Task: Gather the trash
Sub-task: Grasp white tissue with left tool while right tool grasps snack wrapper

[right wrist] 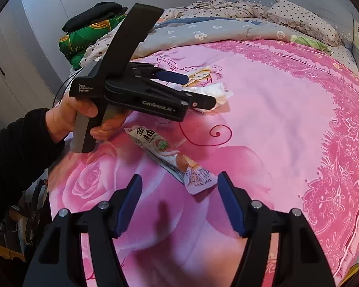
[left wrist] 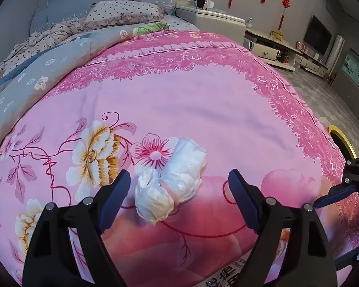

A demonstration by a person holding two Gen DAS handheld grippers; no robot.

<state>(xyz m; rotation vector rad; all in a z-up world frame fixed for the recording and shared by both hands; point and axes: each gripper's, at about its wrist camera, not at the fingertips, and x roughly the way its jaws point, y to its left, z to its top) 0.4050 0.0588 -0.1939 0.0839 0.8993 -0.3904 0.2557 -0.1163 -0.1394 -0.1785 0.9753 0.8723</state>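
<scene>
A crumpled white tissue wad (left wrist: pixel 172 181) lies on the pink floral bedspread (left wrist: pixel 203 110). My left gripper (left wrist: pixel 179 177) is open, its blue-padded jaws on either side of the wad, not touching it. In the right wrist view the left gripper (right wrist: pixel 198 89) hovers over the same wad (right wrist: pixel 219 94). A printed snack wrapper (right wrist: pixel 170 155) lies flat on the bedspread (right wrist: pixel 275 131) just ahead of my right gripper (right wrist: pixel 178 179), which is open and empty. The right gripper's tip shows at the right edge of the left wrist view (left wrist: pixel 335 191).
A grey quilt (left wrist: pixel 36 76) and dotted pillows (left wrist: pixel 124 12) lie at the bed's head. A yellow-rimmed bin (left wrist: pixel 342 141) stands on the floor beside the bed. A folded green blanket (right wrist: pixel 88 40) sits at the far left. A white nightstand (left wrist: pixel 215 21) stands beyond.
</scene>
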